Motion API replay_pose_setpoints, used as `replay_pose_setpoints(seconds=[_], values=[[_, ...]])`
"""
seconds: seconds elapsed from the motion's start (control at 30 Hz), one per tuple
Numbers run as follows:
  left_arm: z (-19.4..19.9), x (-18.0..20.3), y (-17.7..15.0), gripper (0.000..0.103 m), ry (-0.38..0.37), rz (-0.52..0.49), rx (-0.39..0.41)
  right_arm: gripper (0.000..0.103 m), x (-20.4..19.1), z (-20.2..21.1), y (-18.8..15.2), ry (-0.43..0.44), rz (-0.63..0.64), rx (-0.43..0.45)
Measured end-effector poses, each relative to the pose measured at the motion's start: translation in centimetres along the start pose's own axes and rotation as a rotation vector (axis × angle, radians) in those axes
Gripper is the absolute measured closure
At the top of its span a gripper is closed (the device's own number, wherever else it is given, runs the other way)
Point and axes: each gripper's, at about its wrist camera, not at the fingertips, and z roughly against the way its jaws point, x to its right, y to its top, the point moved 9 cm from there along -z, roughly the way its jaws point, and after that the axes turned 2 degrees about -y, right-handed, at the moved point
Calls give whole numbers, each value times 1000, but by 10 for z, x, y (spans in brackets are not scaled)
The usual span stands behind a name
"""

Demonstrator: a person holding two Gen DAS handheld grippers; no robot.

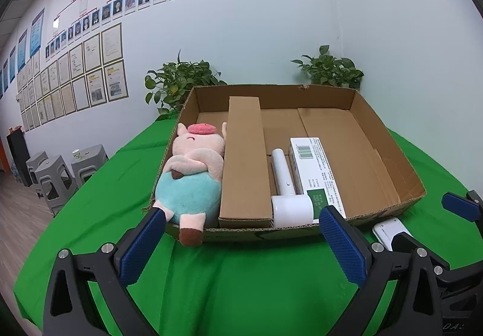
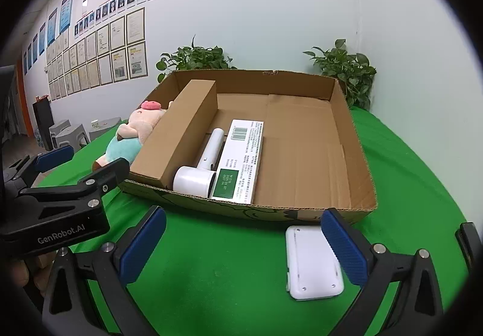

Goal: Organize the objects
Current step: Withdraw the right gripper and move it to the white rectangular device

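A shallow cardboard tray (image 1: 389,140) (image 2: 356,137) sits on the green table. Inside lie a plush pig (image 1: 193,173) (image 2: 132,134) at the left, a long brown box (image 1: 244,161) (image 2: 178,131), a white hair dryer (image 1: 286,197) (image 2: 202,167) and a white-and-green carton (image 1: 317,167) (image 2: 241,155). A flat white device (image 2: 312,263) (image 1: 389,229) lies on the cloth in front of the tray. My right gripper (image 2: 241,242) is open, its right finger beside the device. My left gripper (image 1: 241,239) is open and empty before the tray's front wall.
Two potted plants (image 1: 178,85) (image 1: 332,67) stand behind the tray against the wall. Grey stools (image 1: 57,176) and a paper cup (image 1: 76,154) are off the table's left side. The left gripper's body (image 2: 60,200) shows left in the right wrist view.
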Motion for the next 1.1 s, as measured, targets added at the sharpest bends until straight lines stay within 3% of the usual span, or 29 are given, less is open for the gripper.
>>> replay_pose_setpoints(seconds=[1.1], values=[[-11, -5, -14, 1, -7, 25, -44, 1, -4, -8, -15, 47, -31, -47]])
